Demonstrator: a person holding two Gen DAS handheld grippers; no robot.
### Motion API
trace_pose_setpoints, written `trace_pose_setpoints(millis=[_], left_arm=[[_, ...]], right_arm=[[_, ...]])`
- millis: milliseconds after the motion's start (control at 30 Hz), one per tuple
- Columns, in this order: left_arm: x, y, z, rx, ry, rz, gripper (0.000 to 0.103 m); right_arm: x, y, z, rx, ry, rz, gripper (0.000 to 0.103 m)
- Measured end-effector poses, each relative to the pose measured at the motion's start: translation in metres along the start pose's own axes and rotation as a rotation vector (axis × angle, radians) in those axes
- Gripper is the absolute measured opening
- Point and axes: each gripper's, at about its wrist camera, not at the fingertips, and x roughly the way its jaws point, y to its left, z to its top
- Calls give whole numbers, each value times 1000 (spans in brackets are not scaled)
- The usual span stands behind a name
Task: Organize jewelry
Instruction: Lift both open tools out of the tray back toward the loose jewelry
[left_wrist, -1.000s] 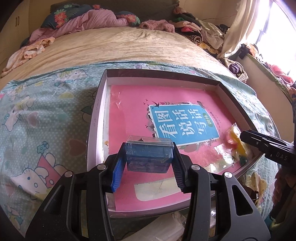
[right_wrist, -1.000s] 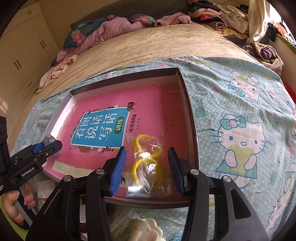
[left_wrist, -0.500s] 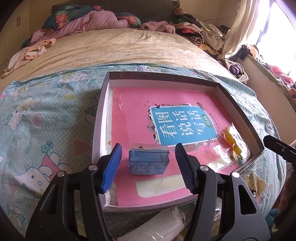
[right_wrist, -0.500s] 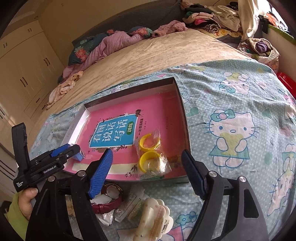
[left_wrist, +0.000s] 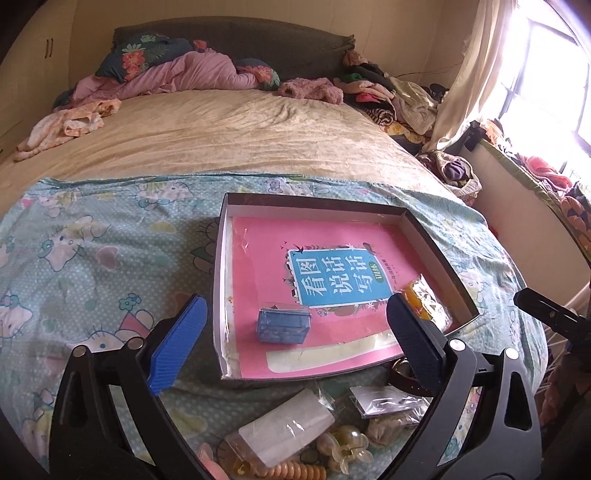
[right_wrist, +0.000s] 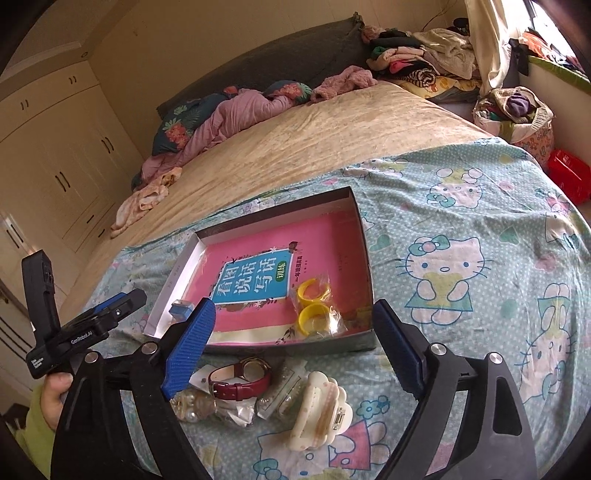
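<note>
- The left hand-held gripper (left_wrist: 295, 332) now hangs wide open and pulled back over the near edge of the bed; a second ago it was clamped on the small blue box (left_wrist: 283, 327), which now sits free in the shallow box tray (left_wrist: 439, 254), near its left wall.
- The right hand-held gripper (right_wrist: 291, 349) has backed off too and gapes open, empty; the bag of yellow rings (right_wrist: 314, 312) it straddled lies in the tray's near right corner.
- Two pieces placed, I judge; the loose pile in front of the tray remains: a red-strapped watch (right_wrist: 240, 380), a cream hair claw (right_wrist: 319, 410), pearl beads (right_wrist: 192, 404) and small packets.
- Writing: the pink book (left_wrist: 314, 266) lining the tray reads "看图说话写话" on a blue panel, with a green "训练" badge; the left device's body is marked "GenRobot.AI".
</note>
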Motion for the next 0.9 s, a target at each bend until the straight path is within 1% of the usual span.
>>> trace_pose_setpoints(millis=[267, 467, 700, 900], left_arm=[[-27, -2, 0, 2, -46, -10, 93], [-42, -3, -6, 11, -60, -16, 93], [-52, -3, -21, 35, -50, -21, 93], [-52, -3, -37, 58, -12, -27, 93]], right_arm=[[-22, 7, -3, -7, -32, 15, 86], [-35, 15, -9, -18, -45, 23, 86], [-43, 22, -19, -37, -38, 31, 86], [-43, 30, -27, -55, -20, 37, 86]])
